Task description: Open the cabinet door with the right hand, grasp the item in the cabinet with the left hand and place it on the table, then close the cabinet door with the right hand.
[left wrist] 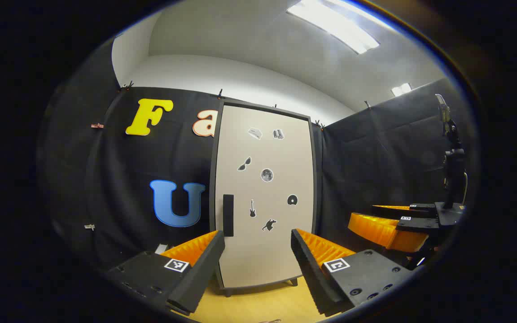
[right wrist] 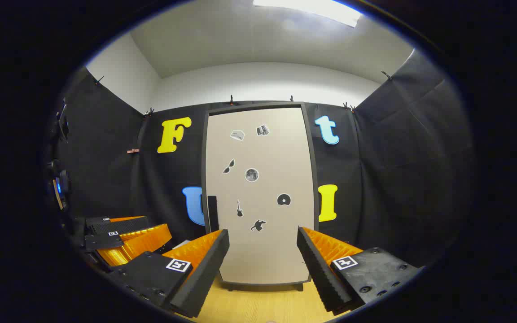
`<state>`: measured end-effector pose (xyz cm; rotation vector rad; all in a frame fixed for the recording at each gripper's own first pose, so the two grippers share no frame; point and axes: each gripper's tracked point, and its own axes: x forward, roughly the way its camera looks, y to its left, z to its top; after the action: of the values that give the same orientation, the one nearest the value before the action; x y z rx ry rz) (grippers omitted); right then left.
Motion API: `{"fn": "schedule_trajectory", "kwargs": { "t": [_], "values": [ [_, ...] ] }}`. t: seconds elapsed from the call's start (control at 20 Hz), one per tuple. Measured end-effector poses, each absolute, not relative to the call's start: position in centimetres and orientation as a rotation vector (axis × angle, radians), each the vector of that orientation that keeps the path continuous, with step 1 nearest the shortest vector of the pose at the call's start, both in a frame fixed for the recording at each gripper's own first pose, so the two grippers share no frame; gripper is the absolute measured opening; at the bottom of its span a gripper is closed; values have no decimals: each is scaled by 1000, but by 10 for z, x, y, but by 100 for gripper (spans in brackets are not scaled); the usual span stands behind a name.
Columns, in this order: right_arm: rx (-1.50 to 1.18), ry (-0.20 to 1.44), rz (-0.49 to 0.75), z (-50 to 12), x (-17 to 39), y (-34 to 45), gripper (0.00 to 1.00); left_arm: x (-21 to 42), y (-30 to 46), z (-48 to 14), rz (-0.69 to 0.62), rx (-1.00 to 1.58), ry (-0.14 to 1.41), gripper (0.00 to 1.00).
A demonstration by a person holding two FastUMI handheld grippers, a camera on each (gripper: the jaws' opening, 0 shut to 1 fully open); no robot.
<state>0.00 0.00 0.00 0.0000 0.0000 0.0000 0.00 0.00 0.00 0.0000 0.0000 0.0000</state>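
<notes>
Now the closed cabinet door (right wrist: 258, 193) stands centre frame on the surface (right wrist: 258, 305), its upright handle (right wrist: 212, 213) up-left of the spread right hand-held gripper (right wrist: 263, 264), while the left hand-held gripper (left wrist: 256, 267) gapes, the item hidden.

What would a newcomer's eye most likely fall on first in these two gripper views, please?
Most likely the tall pale cabinet door, shut and standing upright at the centre on the wooden table, dotted with small dark stickers. Its dark handle runs vertically near the door's left edge. In front, the right gripper and the left gripper both stand open and apart from the door, holding nothing.
</notes>
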Motion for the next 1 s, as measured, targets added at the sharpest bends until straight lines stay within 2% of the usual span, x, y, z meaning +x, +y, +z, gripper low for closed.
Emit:
{"fn": "schedule_trajectory", "kwargs": {
  "t": [1.0],
  "values": [
    [-12, 28, 16, -3, 6, 6, 98, 8, 8, -14, 8, -61, 22, 93]
  ]
}}
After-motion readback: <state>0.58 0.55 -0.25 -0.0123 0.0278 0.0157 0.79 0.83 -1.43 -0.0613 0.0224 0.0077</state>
